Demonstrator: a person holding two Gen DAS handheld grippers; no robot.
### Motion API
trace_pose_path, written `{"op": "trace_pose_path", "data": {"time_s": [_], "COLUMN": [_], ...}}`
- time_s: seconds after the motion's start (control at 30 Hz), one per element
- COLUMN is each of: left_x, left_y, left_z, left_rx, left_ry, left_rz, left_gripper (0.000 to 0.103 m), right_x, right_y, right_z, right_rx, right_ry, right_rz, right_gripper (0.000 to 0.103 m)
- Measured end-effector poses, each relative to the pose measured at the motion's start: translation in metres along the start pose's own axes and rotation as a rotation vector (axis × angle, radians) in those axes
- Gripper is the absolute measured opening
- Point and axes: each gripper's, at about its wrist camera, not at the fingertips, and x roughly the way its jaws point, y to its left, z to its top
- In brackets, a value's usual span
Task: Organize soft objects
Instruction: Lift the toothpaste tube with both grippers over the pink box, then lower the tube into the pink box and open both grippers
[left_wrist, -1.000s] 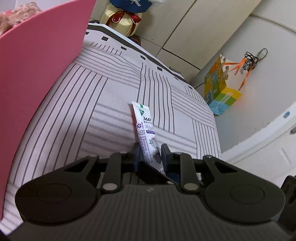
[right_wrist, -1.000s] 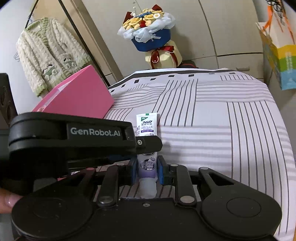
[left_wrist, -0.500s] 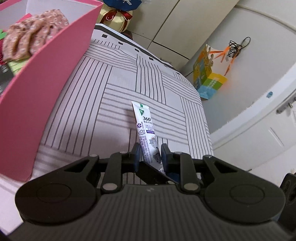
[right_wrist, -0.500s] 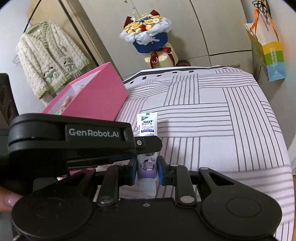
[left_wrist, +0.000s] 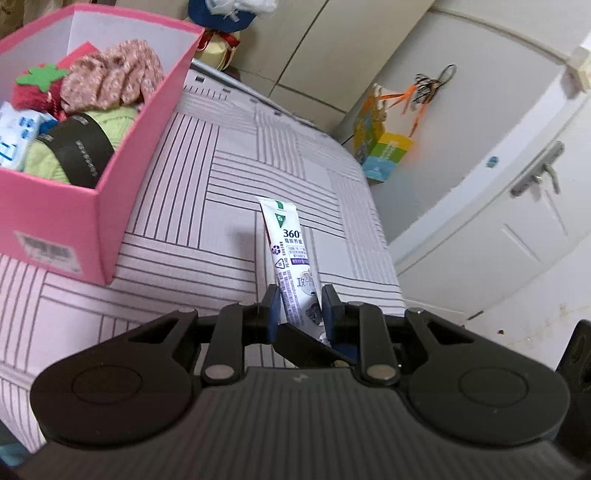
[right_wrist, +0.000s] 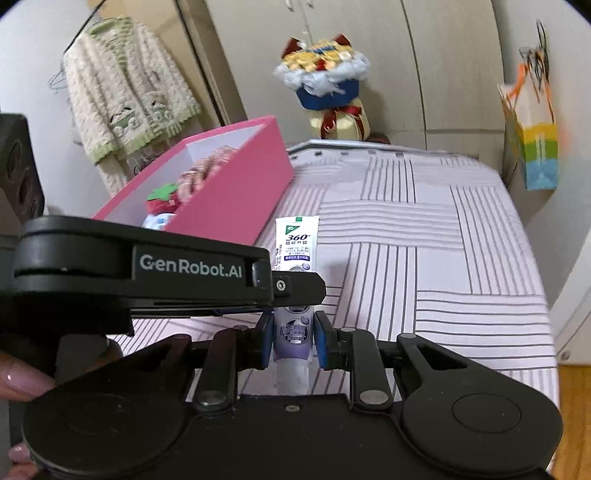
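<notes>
Right wrist: toothpaste tube (right_wrist: 293, 332) clamped between both tongs (right_wrist: 291, 341).

The left tongs (right_wrist: 291, 295) hide the middle of the tube (right_wrist: 296, 240).

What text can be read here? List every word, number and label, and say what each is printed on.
"360": toothpaste tube, held by both grippers; its smaller print is too small to read.
"GenRobot.AI": left gripper's black body, in the right wrist view.
Black band in the pink box: lettering blurred.
Box's sticker: unreadable.

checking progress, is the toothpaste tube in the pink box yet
Not yet: the toothpaste tube is outside the pink box, held over the bedspread by both tools.
</notes>
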Motion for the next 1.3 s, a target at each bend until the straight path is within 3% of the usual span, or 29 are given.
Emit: {"op": "trace_pose_path", "data": {"time_s": [0.13, 0.33, 0.63, 0.9, 1.07, 1.3], "left_x": [-0.04, -0.093, -0.132, -0.125, -0.098, -0.055], "left_y": [-0.005, -0.001, 0.041, 0.087, 0.118, 0.154], "left_z": [0.0, 0.011, 0.051, 0.103, 0.141, 0.17], "left_rx": [0.057, 0.099, 0.078, 0.05, -0.004, -0.102], "left_ry": [-0.035, -0.129, -0.224, -0.237, -0.194, -0.128], "left_rz": [-0.041, -0.065, -0.055, -0.028, -0.025, -0.011], "left_gripper": [0.022, 0.023, 0.022, 0.022, 0.022, 0.022], "right_x": [-0.03, -0.052, -0.024, 0.027, 0.068, 0.121], "right_y": [0.029, 0.06, 0.099, 0.123, 0.125, 0.115], "right_z": [0.003, 0.025, 0.065, 0.1, 0.122, 0.144], "right_rx": [-0.117, -0.194, -0.19, -0.174, -0.173, -0.198], "right_ry": [-0.049, -0.104, -0.17, -0.158, -0.133, -0.046], "right_rz": [-0.024, 0.031, 0.144, 0.191, 0.19, 0.197], "right_gripper": [0.027, 0.027, 0.027, 0.027, 0.027, 0.027]}}
